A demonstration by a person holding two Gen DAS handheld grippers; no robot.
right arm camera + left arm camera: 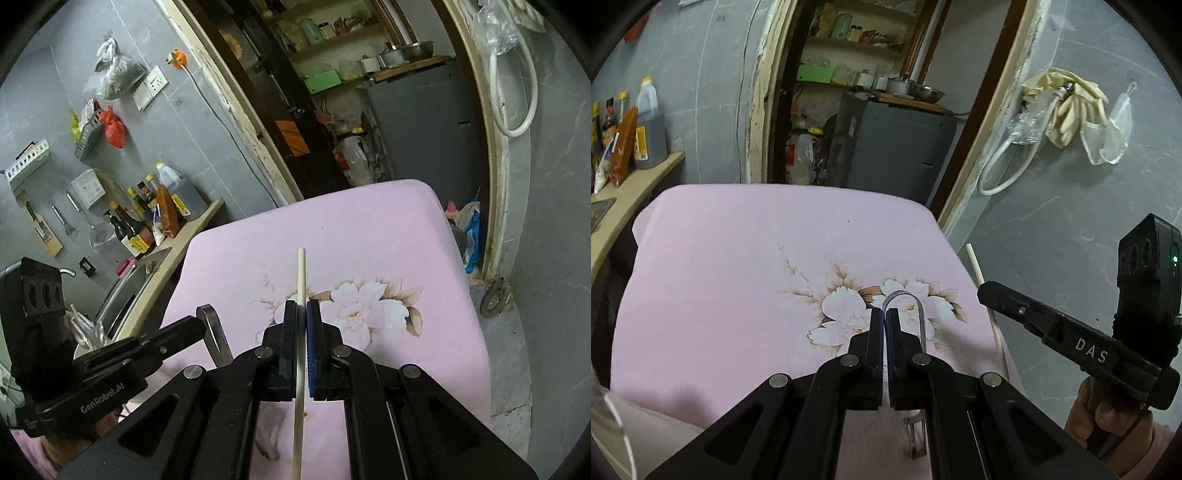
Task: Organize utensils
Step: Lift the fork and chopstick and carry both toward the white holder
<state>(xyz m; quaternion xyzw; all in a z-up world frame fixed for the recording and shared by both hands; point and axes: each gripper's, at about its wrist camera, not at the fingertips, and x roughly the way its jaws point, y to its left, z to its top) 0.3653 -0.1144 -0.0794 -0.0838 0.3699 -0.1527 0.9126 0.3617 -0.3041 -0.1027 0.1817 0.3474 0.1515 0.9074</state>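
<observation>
A: Chopstick (301, 280), where?
B: Pinched in the right gripper (301, 310), pointing to 12 o'clock above the pink cloth (388, 229).
A: Left gripper (884, 317)?
B: Clamped on metal tongs (919, 314), at 9 o'clock of the right.

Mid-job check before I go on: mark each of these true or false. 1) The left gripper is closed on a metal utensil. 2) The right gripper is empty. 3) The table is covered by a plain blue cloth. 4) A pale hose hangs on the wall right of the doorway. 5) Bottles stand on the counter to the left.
1) True. The left gripper is shut on a metal utensil with a looped handle.
2) False. The right gripper is shut on a pale chopstick.
3) False. The cloth is pink with a flower print.
4) True. The hose hangs looped there.
5) True. The bottles stand on the counter.
</observation>
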